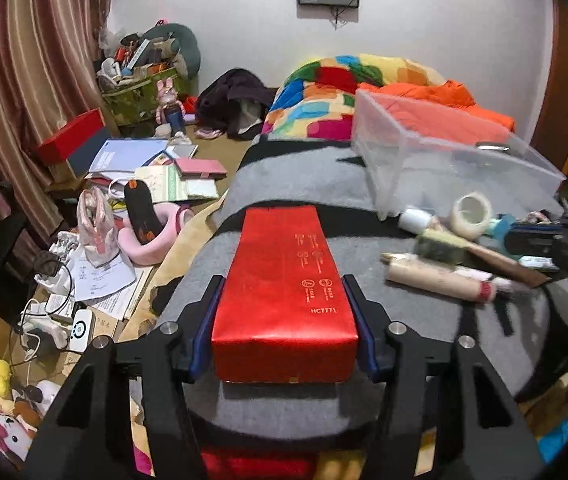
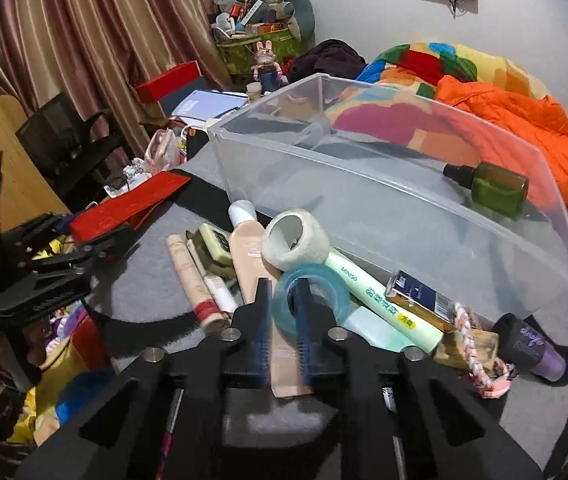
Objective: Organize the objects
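Note:
My left gripper (image 1: 284, 300) is shut on a long red box (image 1: 284, 280) that lies on the grey blanket (image 1: 404, 320); it also shows in the right wrist view (image 2: 132, 204). My right gripper (image 2: 282, 300) is shut on the rim of a blue tape roll (image 2: 316, 296) in a pile of toiletries. The pile holds a white tape roll (image 2: 296, 240), a green Miniso tube (image 2: 380, 300), a beige tube (image 2: 250, 256) and a cream tube (image 2: 192, 280). A clear plastic bin (image 2: 404, 200) stands behind the pile with a green spray bottle (image 2: 492, 188) inside.
A purple bottle (image 2: 532, 348), a braided pink cord (image 2: 472, 340) and a dark blue box (image 2: 424, 294) lie at the pile's right. An orange jacket (image 2: 524, 120) and colourful quilt (image 1: 324, 92) lie behind the bin. The floor at left is littered with papers (image 1: 104, 276) and toys.

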